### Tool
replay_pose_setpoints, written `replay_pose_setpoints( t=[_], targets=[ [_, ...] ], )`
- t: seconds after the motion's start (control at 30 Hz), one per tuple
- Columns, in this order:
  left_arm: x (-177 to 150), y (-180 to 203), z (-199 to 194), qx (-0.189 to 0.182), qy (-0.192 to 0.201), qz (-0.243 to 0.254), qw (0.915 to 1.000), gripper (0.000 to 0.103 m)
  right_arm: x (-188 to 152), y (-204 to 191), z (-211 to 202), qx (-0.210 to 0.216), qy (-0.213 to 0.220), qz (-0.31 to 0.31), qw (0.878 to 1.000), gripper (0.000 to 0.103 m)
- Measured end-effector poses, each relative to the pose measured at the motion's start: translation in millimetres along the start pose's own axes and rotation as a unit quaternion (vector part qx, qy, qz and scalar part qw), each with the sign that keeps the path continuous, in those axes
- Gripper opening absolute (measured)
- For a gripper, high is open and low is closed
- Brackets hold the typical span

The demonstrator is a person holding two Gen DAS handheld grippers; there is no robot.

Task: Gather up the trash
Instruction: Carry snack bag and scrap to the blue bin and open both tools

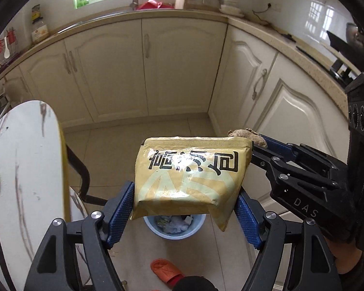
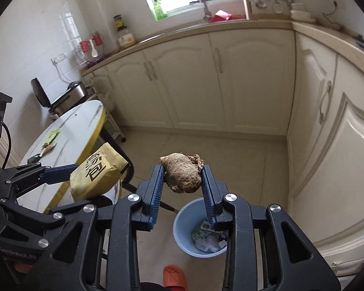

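Note:
My left gripper [image 1: 185,202] is shut on a yellow snack packet [image 1: 191,172] with black characters, held above the floor. The packet [image 2: 97,172] also shows at the left of the right wrist view, in the left gripper [image 2: 68,174]. My right gripper [image 2: 182,174] is shut on a brown lumpy piece of ginger [image 2: 183,173]; its tip [image 1: 247,134] peeks out past the packet in the left wrist view. A blue trash bin [image 2: 182,225] with paper scraps inside stands on the floor below both grippers, also seen as the bin [image 1: 196,229] under the packet.
A round white marble table [image 2: 72,131] with small wrappers [image 2: 51,137] is at the left. Cream kitchen cabinets [image 2: 218,84] line the back and right. An orange slipper [image 2: 174,276] lies on the tiled floor near the bin.

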State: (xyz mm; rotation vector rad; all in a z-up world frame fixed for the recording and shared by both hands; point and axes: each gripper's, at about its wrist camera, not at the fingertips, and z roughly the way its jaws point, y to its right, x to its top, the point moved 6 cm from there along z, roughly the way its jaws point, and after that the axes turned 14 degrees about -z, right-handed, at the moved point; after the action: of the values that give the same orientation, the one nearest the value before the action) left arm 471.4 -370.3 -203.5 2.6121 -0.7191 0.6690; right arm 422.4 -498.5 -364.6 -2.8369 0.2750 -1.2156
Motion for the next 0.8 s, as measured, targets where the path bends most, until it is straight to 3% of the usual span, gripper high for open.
replay_pose_setpoints(
  t=[0.17, 0.4, 0.57, 0.8],
  targets=[
    [4.6, -4.0, 60.5, 0.014, -0.044, 0.003, 0.9989, 0.074, -23.2, 29.0, 36.7, 0.002, -0.035, 0.031, 0.999, 0.03],
    [16.6, -16.7, 123.4, 0.041, -0.073, 0.002, 0.9965, 0.076, -44.7, 42.5, 90.5, 0.021, -0.08, 0.056, 0.995, 0.03],
    [19.3, -26.3, 146.2, 0.062, -0.075, 0.003, 0.9952, 0.088, -55.8, 47.6, 112.6, 0.037, -0.091, 0.069, 0.993, 0.03],
    [22.9, -22.4, 150.8, 0.066, -0.066, 0.004, 0.9956, 0.089, -54.6, 40.1, 123.6, 0.052, -0.089, 0.081, 0.991, 0.038]
  ],
)
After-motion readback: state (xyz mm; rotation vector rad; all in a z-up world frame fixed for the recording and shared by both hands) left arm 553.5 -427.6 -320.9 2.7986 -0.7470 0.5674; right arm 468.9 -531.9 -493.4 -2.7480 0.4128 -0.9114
